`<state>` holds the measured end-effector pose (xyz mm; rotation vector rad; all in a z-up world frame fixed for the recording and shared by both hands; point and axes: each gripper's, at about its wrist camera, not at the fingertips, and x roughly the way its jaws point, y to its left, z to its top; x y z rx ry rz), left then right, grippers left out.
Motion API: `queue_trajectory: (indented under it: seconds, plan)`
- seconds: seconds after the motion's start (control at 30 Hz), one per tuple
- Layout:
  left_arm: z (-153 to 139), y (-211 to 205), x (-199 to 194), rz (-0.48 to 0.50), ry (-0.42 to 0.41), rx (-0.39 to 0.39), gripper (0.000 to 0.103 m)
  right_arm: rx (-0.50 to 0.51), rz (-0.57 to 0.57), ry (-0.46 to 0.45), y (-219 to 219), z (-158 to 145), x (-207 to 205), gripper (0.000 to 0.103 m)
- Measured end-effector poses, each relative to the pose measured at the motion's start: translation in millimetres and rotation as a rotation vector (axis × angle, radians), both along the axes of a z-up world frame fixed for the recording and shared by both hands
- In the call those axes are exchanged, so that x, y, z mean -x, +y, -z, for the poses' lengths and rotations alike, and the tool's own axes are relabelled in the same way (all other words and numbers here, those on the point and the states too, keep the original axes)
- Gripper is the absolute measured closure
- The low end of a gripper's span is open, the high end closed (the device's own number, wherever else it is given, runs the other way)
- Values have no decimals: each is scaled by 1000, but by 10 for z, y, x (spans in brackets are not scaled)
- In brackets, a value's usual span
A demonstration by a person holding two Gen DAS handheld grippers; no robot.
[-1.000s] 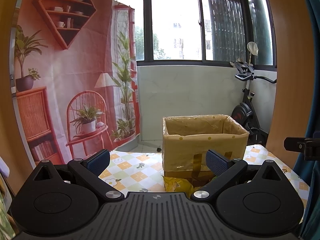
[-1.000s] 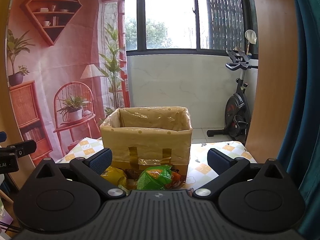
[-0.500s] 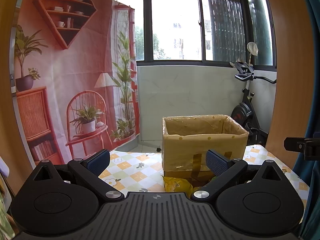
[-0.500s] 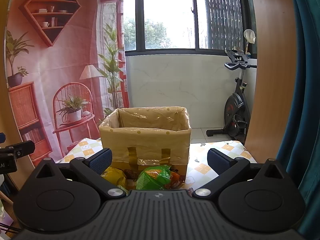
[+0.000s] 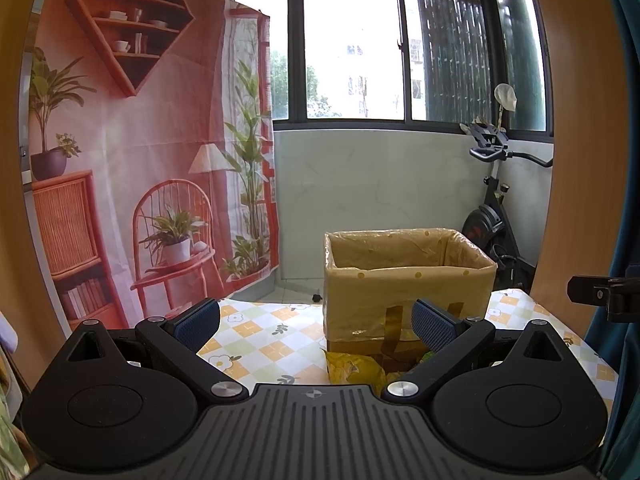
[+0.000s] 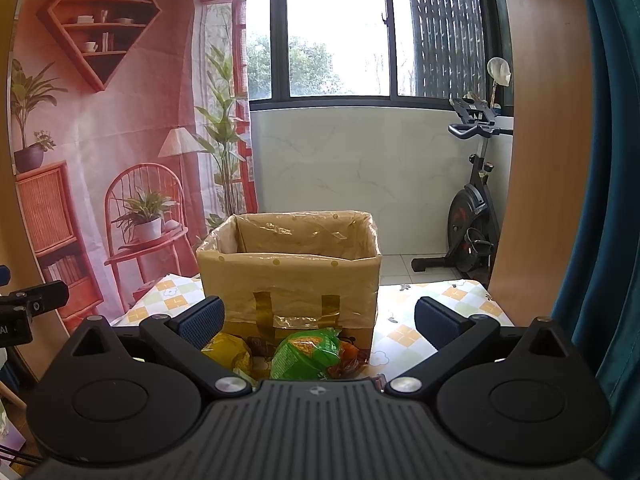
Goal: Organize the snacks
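Note:
A cardboard box (image 6: 288, 280) lined with clear plastic stands open on the table; it also shows in the left wrist view (image 5: 404, 280). Snack packets lie in front of it: a green one (image 6: 308, 354), a yellow one (image 6: 228, 354) and a dark brown one (image 6: 350, 358). The left wrist view shows the yellow packet (image 5: 352, 368). My right gripper (image 6: 318, 320) is open and empty, above the packets and short of the box. My left gripper (image 5: 316, 320) is open and empty, left of the box.
The table carries a checked floral cloth (image 5: 256, 340). An exercise bike (image 6: 472, 216) stands behind at the right. A printed backdrop (image 5: 152, 160) hangs at the left. A wooden panel (image 6: 540, 160) and a teal curtain (image 6: 612, 200) are at the right.
The right wrist view has shifted very slightly. The left gripper has not moved.

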<state>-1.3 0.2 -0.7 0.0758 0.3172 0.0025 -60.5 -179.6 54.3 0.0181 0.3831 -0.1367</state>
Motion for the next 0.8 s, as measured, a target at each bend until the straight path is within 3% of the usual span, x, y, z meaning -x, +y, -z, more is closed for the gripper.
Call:
queue_trajectory:
  seconds: [0.67, 0.8]
  plan:
    - [20, 73, -121, 33, -10, 21, 0, 20, -8, -18, -30, 20, -43, 0]
    - [79, 101, -346, -24, -34, -31, 0, 20, -40, -44, -135, 40, -199, 0]
